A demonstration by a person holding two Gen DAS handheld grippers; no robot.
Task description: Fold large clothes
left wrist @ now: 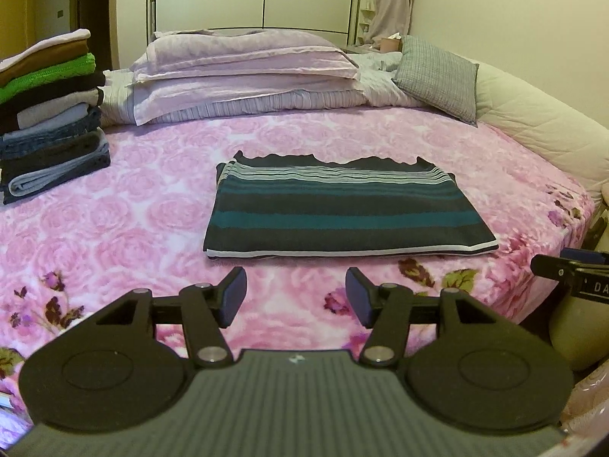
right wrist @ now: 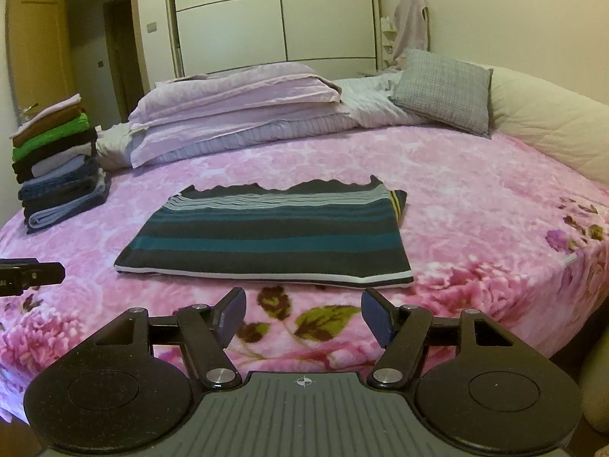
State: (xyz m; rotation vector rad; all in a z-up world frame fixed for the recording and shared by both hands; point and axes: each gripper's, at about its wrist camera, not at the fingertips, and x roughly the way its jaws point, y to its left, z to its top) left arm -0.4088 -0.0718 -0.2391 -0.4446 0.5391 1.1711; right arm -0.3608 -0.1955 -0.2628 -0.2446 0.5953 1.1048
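Note:
A folded garment with dark grey, teal and white stripes point(left wrist: 342, 209) point(right wrist: 274, 240) lies flat as a rectangle on the pink floral bed cover point(left wrist: 133, 228) point(right wrist: 475, 209). My left gripper point(left wrist: 296, 297) hovers open just short of the garment's near edge, nothing between its blue pads. My right gripper point(right wrist: 303, 314) is also open, a little in front of the same near edge. Part of the right gripper point(left wrist: 571, 272) shows at the right edge of the left wrist view, and part of the left gripper point(right wrist: 30, 272) at the left edge of the right wrist view.
A tall stack of folded clothes point(left wrist: 49, 114) point(right wrist: 57, 163) stands at the bed's far left. Lilac pillows point(left wrist: 243, 61) point(right wrist: 236, 103), a checked grey cushion point(left wrist: 437, 76) point(right wrist: 443, 89) and a cream padded headboard point(left wrist: 533, 122) line the far side. A wardrobe point(right wrist: 274, 11) stands behind.

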